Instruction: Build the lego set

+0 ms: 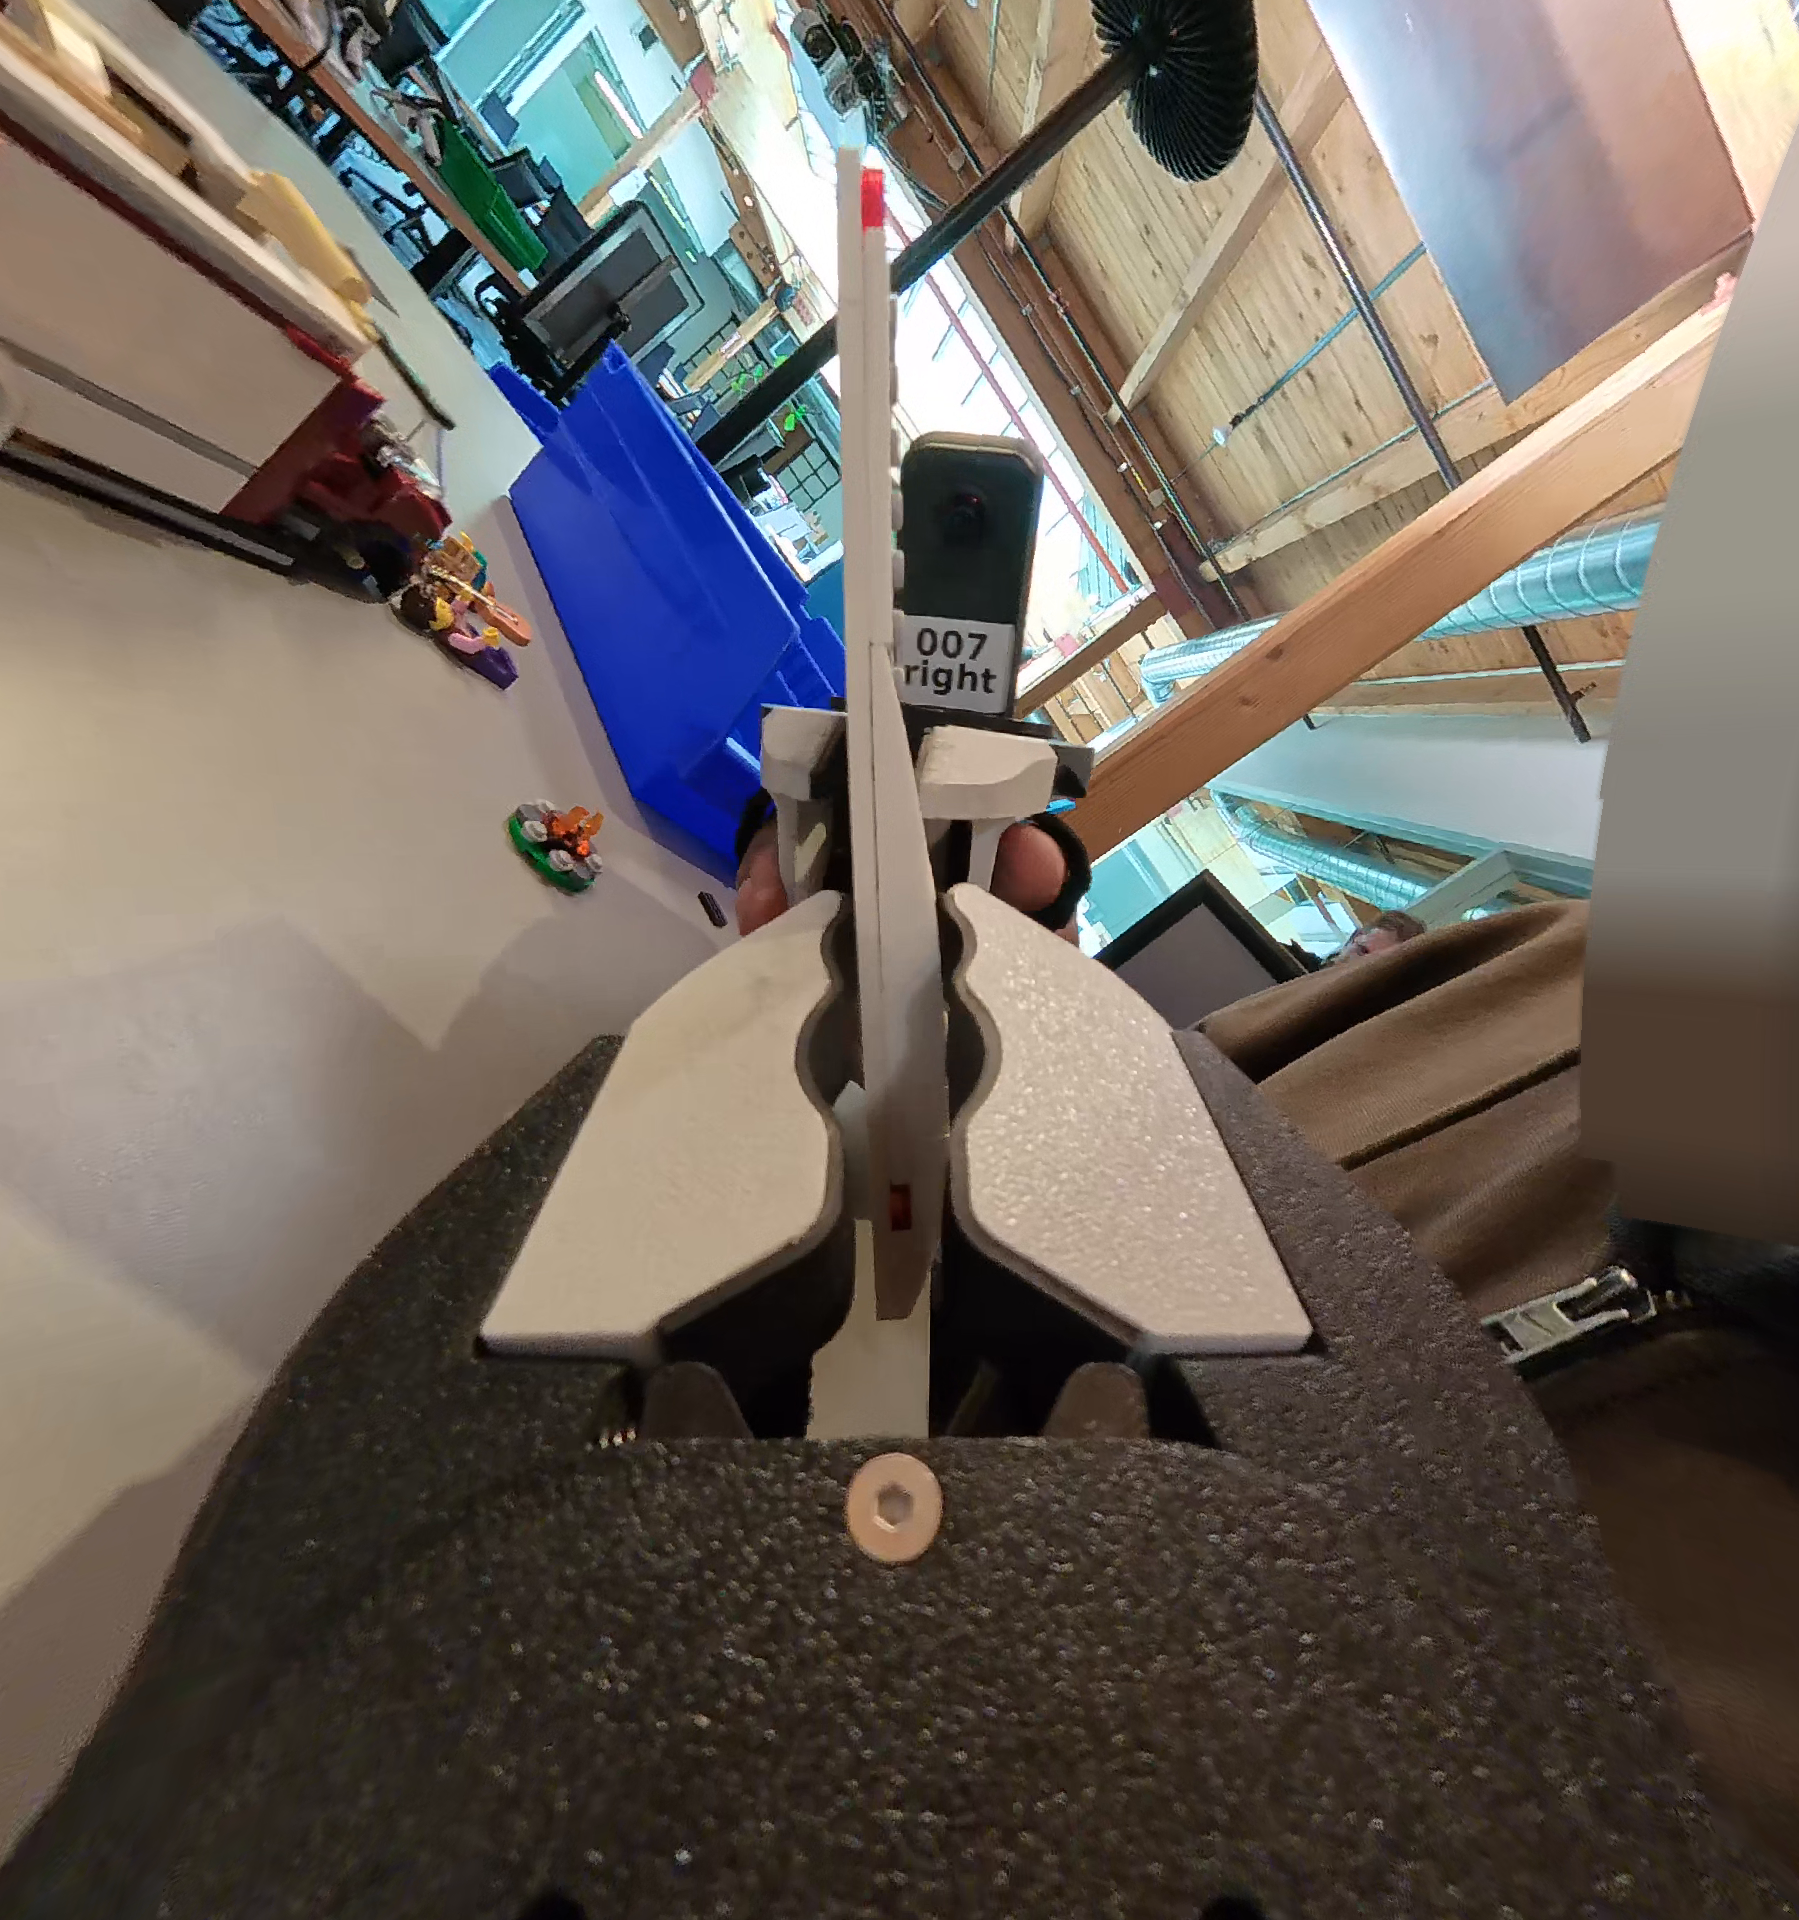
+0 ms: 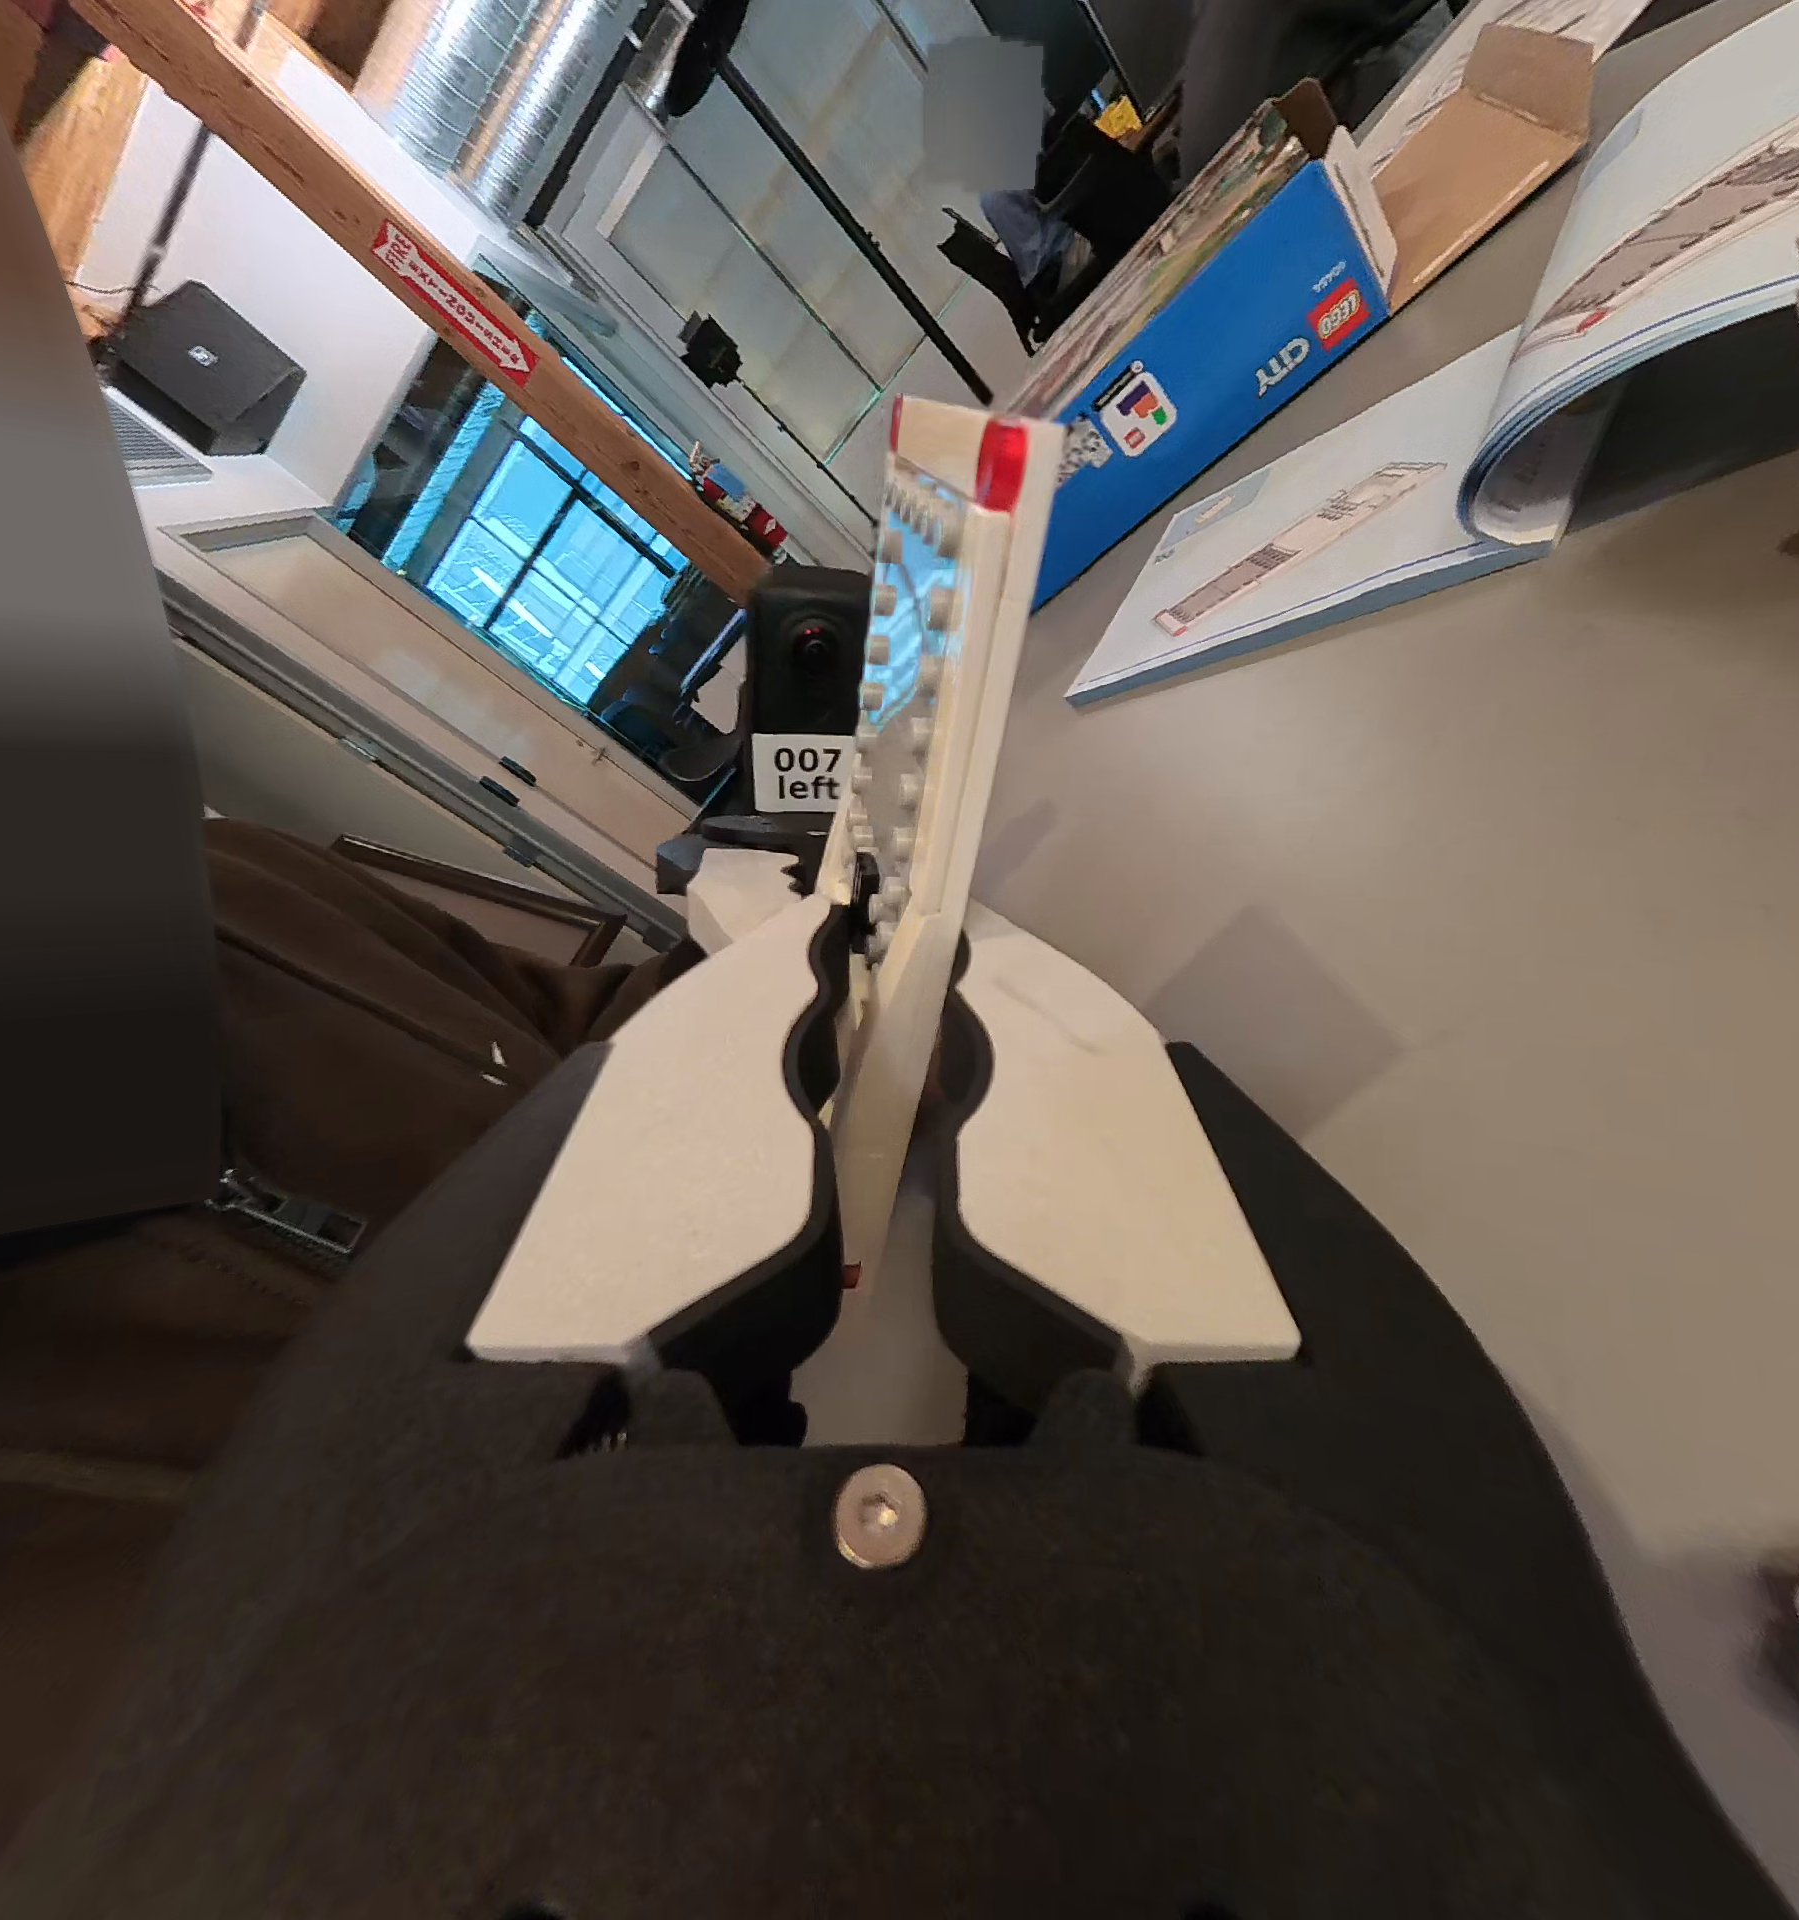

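Note:
A long white brick-built plate assembly point(image 1: 879, 644) with a red tip point(image 1: 871, 197) is held in the air, edge-on, between both grippers. My left gripper point(image 1: 890, 914) is shut on its near end, both pads pressing its faces. Beyond it the right gripper point(image 1: 879, 774) clamps the same assembly, with a person's hand point(image 1: 1030, 862) on its handle. In the right wrist view my right gripper point(image 2: 890, 935) is shut on the studded white assembly point(image 2: 962, 644), whose red tip point(image 2: 1004, 457) points away. The left gripper point(image 2: 760, 894) shows behind it.
A blue bin point(image 1: 666, 582), a small campfire model on a green plate point(image 1: 557, 831), minifigures point(image 1: 464, 613) and a white building model point(image 1: 147, 343) sit on the grey table point(image 1: 199, 831). A blue box point(image 2: 1217, 384) and an open instruction booklet point(image 2: 1394, 520) lie there too. Only a small space, under 4 cm, lies between the two pairs of fingers.

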`<state>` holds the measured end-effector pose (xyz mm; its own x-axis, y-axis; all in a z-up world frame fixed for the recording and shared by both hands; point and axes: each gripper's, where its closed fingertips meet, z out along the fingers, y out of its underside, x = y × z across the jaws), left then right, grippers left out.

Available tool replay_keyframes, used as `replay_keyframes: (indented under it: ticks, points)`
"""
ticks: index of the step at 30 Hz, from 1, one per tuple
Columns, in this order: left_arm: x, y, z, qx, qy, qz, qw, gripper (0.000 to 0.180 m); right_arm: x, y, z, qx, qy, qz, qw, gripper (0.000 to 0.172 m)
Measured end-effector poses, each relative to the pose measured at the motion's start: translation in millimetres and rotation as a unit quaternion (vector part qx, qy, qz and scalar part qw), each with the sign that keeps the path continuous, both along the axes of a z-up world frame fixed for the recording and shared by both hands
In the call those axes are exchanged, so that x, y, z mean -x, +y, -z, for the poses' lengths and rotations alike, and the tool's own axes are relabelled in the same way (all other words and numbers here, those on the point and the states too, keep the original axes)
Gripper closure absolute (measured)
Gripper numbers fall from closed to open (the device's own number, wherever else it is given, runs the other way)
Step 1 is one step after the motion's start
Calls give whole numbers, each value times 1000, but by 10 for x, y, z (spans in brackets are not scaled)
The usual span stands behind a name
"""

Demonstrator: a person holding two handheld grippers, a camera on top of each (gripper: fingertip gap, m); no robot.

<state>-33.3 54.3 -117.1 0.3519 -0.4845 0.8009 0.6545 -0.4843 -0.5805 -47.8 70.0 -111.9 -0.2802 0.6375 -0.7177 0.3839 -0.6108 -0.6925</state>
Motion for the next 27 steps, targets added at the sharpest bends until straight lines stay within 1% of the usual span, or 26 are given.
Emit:
replay_keyframes:
  ticks: [2,5,7,9,11,13,15,18,24,27]
  points:
    - [15,25,35,21,-17,-1,1000,167,4,52,61,-21,-23,16,999,153]
    - [93,67,112,61,-50,-15,997,166,-80,131,146,-84,-59,30,994,139]
    - [155,84,168,87,-74,-23,993,167,-200,179,209,-138,-85,34,986,138]
    - [198,91,219,108,-88,-28,990,167,-382,252,326,-208,-127,36,969,138]
    - [220,93,258,123,-96,-31,987,166,-622,353,470,-272,-179,37,945,139]
    - [237,97,270,128,-103,-33,986,166,-880,459,584,-314,-225,45,921,139]
    - [241,100,274,129,-106,-32,985,166,-1121,542,664,-334,-262,54,904,139]
    - [239,105,281,131,-107,-32,985,166,-1394,613,755,-340,-296,70,890,139]
    - [237,110,307,138,-100,-36,985,166,-1727,640,901,-344,-331,85,875,139]
    - [213,122,331,145,-88,-36,985,166,-1791,787,911,-345,-334,123,868,139]
